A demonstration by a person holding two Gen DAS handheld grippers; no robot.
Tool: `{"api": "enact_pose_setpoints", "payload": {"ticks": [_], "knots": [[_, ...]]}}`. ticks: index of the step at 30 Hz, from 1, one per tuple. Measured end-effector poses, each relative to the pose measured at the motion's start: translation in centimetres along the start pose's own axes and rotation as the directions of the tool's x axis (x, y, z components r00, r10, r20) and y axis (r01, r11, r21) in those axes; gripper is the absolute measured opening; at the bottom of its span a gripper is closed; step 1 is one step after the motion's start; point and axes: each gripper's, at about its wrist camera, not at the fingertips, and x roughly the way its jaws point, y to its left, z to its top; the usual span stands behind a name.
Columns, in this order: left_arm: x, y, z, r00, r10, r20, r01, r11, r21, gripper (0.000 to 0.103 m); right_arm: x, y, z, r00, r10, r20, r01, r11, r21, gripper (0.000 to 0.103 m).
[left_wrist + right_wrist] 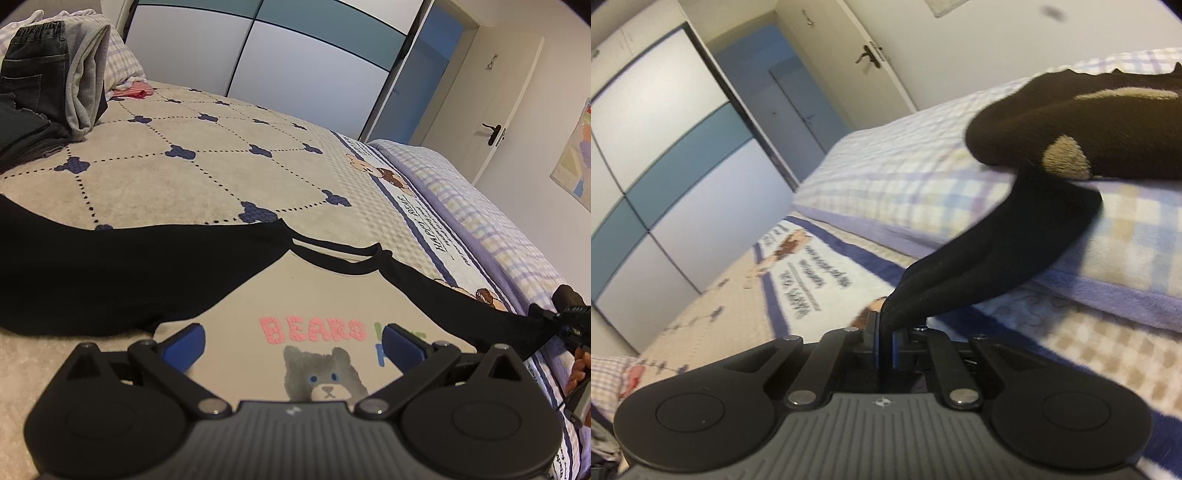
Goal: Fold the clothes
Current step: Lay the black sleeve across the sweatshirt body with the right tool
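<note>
Two sleeves of soft black cloth spread from the beige bear-print sweatshirt (325, 295), which lies flat on the quilted beige bedspread (207, 166). Left of the bear print lies one sleeve; over the print hovers the left gripper (291, 341), jaws apart and empty. Right of it, the right gripper (885, 341) is clamped on the black cuff (905, 295). Light, limp fabric: it will likely sag, so hems and cuffs look the best holds.

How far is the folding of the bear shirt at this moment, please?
Done: folded clothes are stacked at the far corner of the bed. In hand: the right gripper is shut on the black sleeve; the left gripper hovers open over the bear shirt. Left: the shirt lies flat, chest print up, no fold made; both sleeves and the body remain.
</note>
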Motion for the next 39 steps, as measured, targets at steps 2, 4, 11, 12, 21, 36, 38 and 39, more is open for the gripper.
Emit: {"api": "enact_pose_setpoints", "payload": {"ticks": [2,4,11,12,21,36,38,39], "knots": [[0.0,-0.1,0.0,1.000,0.002,-0.001,-0.002,1.000,0.000,0.103,-0.6,0.8,0.0,0.999,0.033,-0.002,-0.033,0.999,-0.005,0.007],[0.0,-0.2,0.0,1.000,0.003,-0.002,-0.003,1.000,0.001,0.103,-1.2,1.6,-0.1,0.998,0.068,-0.005,-0.068,0.998,-0.013,0.007],[-0.2,-0.2,-0.1,1.000,0.006,-0.004,-0.006,1.000,0.007,0.102,-3.2,4.6,-0.6,0.985,0.172,-0.015,-0.172,0.980,-0.096,0.007],[-0.2,-0.2,-0.2,1.000,0.008,-0.004,-0.008,1.000,0.007,0.102,-3.5,5.0,-0.8,0.983,0.182,-0.016,-0.183,0.978,-0.104,0.007],[-0.3,-0.3,-0.1,1.000,0.005,-0.002,-0.005,1.000,-0.003,0.102,-4.6,7.9,-3.2,0.959,0.268,-0.091,-0.281,0.943,-0.176,0.007],[-0.3,-0.1,-0.1,1.000,0.013,-0.012,-0.014,1.000,-0.012,0.102,-4.9,13.0,-9.5,0.899,0.304,-0.315,-0.407,0.846,-0.345,0.007],[-0.2,-0.1,-0.1,1.000,0.016,-0.015,-0.016,1.000,-0.014,0.102,-4.8,13.4,-10.3,0.889,0.295,-0.349,-0.418,0.834,-0.360,0.007],[-0.2,0.0,-0.1,1.000,0.016,-0.016,-0.016,1.000,-0.015,0.102,-4.8,13.6,-10.9,0.883,0.291,-0.367,-0.425,0.827,-0.368,0.007]]}}
